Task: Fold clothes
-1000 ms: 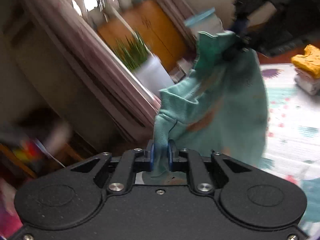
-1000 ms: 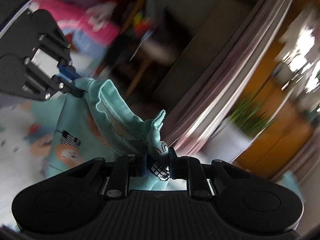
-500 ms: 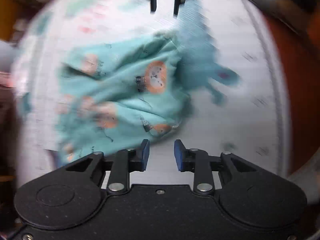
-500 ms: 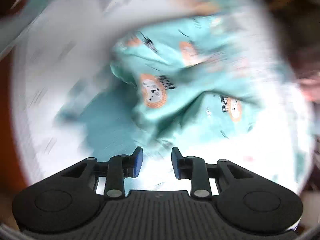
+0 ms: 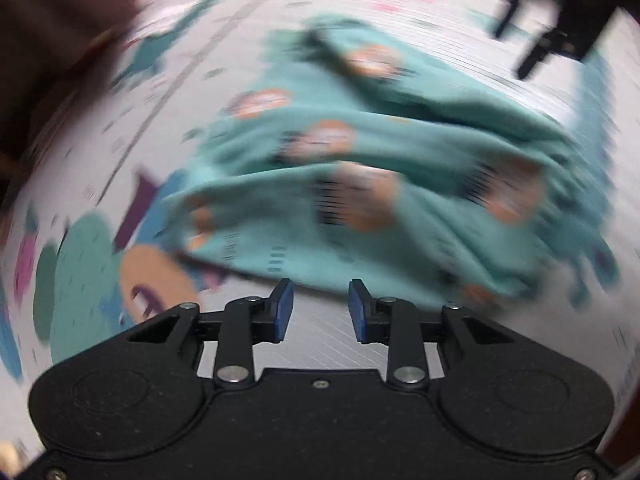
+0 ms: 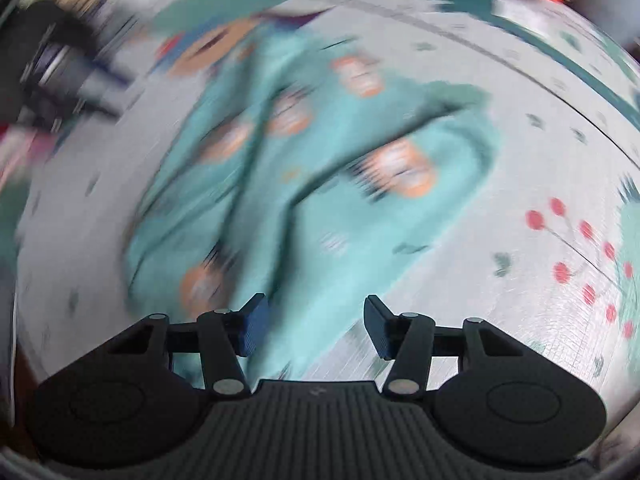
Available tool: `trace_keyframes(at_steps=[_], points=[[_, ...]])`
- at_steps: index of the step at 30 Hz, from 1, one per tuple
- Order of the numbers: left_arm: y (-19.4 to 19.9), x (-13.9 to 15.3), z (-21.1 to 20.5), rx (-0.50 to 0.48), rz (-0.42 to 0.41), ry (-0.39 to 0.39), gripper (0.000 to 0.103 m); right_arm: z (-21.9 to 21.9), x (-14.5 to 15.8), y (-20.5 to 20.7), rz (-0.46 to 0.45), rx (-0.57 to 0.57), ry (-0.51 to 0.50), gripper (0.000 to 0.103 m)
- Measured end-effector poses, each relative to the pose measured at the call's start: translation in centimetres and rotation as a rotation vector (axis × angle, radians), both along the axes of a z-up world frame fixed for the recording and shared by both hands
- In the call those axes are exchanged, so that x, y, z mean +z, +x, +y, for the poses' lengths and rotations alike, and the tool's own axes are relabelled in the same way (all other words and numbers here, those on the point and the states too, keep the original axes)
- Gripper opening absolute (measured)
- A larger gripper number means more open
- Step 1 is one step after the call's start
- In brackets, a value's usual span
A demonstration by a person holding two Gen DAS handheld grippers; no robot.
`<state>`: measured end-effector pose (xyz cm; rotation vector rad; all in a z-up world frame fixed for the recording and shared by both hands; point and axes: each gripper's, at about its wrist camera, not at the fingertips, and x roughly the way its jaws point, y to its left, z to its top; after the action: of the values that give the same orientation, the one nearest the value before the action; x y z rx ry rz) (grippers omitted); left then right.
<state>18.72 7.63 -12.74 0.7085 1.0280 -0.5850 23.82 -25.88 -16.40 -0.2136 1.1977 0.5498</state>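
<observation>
A: Jaws spread on both tools, nothing pinched between the blue pads (image 5: 282,312). Why empty?

B: The teal garment (image 5: 400,184) lies loose and rumpled on the patterned play mat (image 5: 328,332), so each tool is free, I judge, to pick a fresh hold.

A: Where do they stand?

B: The left gripper (image 5: 320,310) sits just short of the near hem; the right gripper (image 6: 312,328) hangs over an edge on the other side, cloth beneath its gap. Heavy blur hides seams and corners.

A: Progress?

B: No fold is visible yet.
</observation>
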Motion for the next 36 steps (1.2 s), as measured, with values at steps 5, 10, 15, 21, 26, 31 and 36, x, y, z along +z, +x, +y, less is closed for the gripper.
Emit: trace_keyframes(at_steps=[5, 10, 15, 21, 26, 31, 36], points=[[4.7, -2.0, 4.1, 0.201, -0.043, -0.079, 0.046, -2.6, -1.8, 4.0, -0.045, -0.19, 0.076, 0.053], [8.1, -4.5, 7.2, 0.36, -0.027, -0.14, 0.046, -4.3, -5.6, 7.5, -0.075, -0.356, 0.128, 0.053], [9.8, -6.6, 7.7, 0.432, -0.014, -0.221, 0.051, -4.2, -8.6, 9.5, -0.109, -0.454, 0.145, 0.053], [11.5, -8.7, 6.6, 0.444, 0.003, -0.287, 0.051, -4.3, -10.6, 10.6, -0.154, -0.478, 0.167, 0.064], [11.6, -8.4, 5.9, 0.42, 0.035, -0.355, 0.009, -3.8, -10.0, 9.8, -0.174, -0.409, 0.217, 0.015], [9.5, -7.4, 7.1, 0.479, 0.028, -0.419, 0.005, -4.4, -8.8, 8.5, -0.186, -0.416, 0.233, 0.01], [6.6, -5.2, 10.9, 0.578, 0.023, -0.483, 0.004, -7.9, -6.4, 5.4, -0.184, -0.5, 0.272, 0.009]])
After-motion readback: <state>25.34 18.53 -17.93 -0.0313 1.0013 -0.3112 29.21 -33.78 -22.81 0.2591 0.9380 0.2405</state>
